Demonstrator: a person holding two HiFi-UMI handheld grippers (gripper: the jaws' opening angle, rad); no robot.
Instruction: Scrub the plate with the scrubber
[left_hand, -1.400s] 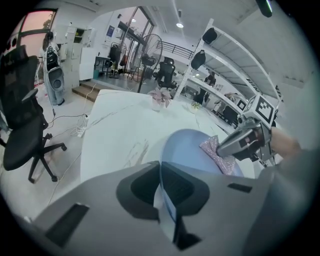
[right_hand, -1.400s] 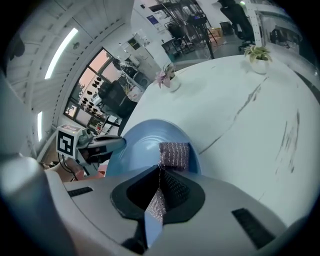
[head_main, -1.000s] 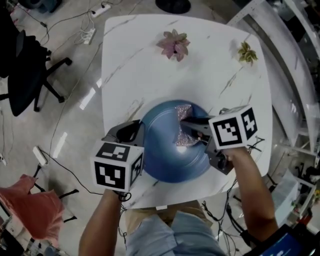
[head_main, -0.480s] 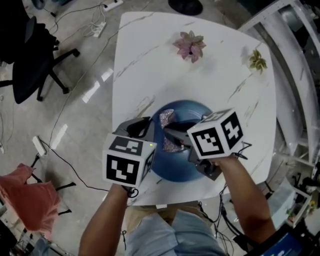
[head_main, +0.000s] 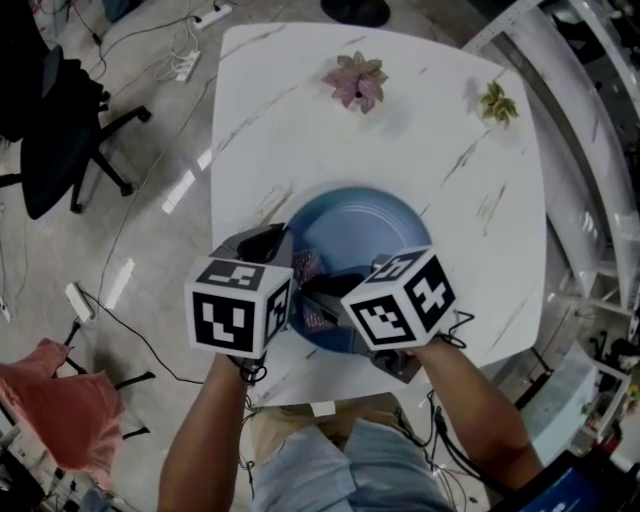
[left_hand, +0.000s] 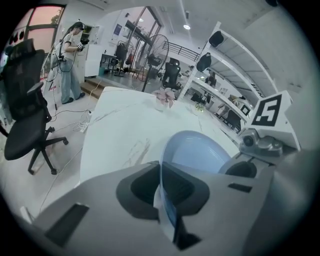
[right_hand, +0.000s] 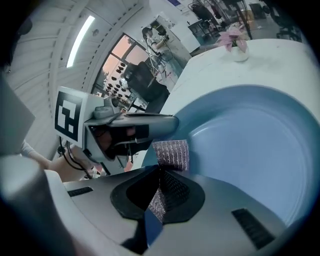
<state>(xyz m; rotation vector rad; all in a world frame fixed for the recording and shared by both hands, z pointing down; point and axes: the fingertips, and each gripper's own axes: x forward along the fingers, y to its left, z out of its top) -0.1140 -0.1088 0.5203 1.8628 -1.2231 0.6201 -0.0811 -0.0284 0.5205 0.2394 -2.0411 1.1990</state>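
Note:
A blue plate (head_main: 360, 240) lies near the front edge of the white marble table (head_main: 300, 110). My left gripper (head_main: 285, 262) is shut on the plate's left rim (left_hand: 162, 197), which passes between its jaws. My right gripper (head_main: 318, 298) is shut on a silvery mesh scrubber (right_hand: 171, 155). The scrubber (head_main: 308, 292) rests against the plate's near-left part, right beside the left gripper. In the right gripper view the plate (right_hand: 250, 150) fills the right half and the left gripper (right_hand: 150, 125) shows just beyond the scrubber.
Two small potted plants stand at the table's far side, a pink one (head_main: 357, 80) and a yellow-green one (head_main: 495, 102). A black office chair (head_main: 60, 120) and cables lie on the floor to the left. Shelving (head_main: 600, 120) runs along the right.
My right gripper has dragged the scrubber from the plate's middle toward its near-left rim, close to the left gripper. The left gripper kept its hold on the rim.

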